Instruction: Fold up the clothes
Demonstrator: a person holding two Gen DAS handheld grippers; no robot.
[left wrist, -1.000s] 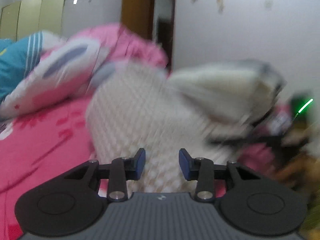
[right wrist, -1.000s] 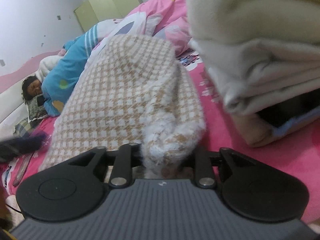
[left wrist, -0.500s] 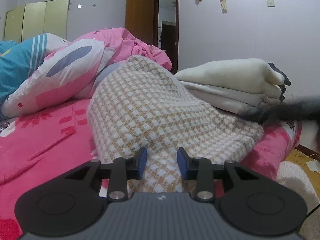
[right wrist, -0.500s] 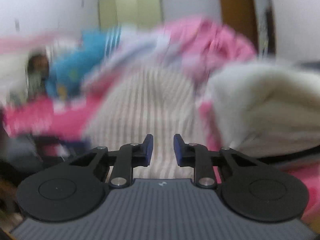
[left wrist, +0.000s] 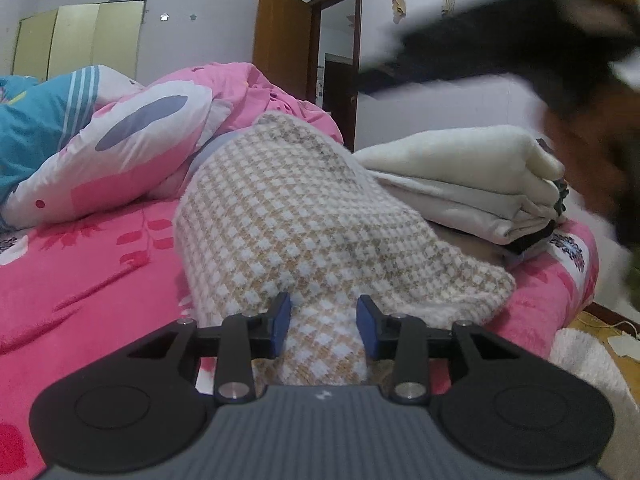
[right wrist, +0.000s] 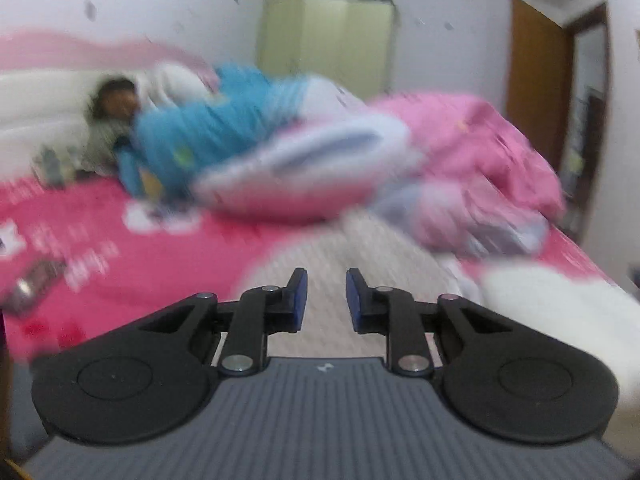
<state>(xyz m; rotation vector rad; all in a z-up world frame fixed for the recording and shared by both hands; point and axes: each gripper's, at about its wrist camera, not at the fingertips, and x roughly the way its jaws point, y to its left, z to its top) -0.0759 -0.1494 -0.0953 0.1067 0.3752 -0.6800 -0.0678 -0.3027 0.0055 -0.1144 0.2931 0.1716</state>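
Note:
A beige-and-white houndstooth garment [left wrist: 304, 216] lies folded on the pink bed [left wrist: 80, 276]. Its near end narrows into my left gripper [left wrist: 323, 320], which is shut on it; the cloth fills the gap between the blue pads. In the blurred right wrist view the same garment [right wrist: 360, 252] lies beyond my right gripper [right wrist: 326, 300]. That gripper is open, its fingers apart with nothing between them. A dark blurred shape [left wrist: 500, 36] crosses the top right of the left wrist view.
A stack of folded cream clothes [left wrist: 472, 176] sits right of the garment near the bed's edge. A bunched pink and blue quilt [left wrist: 120, 148] lies behind. A person [right wrist: 116, 100] lies at the head of the bed. A small dark object [right wrist: 32, 284] rests on the sheet.
My right gripper let go of the houndstooth garment, opened and pulled back and up above the bed. The left gripper has stayed on the garment's end.

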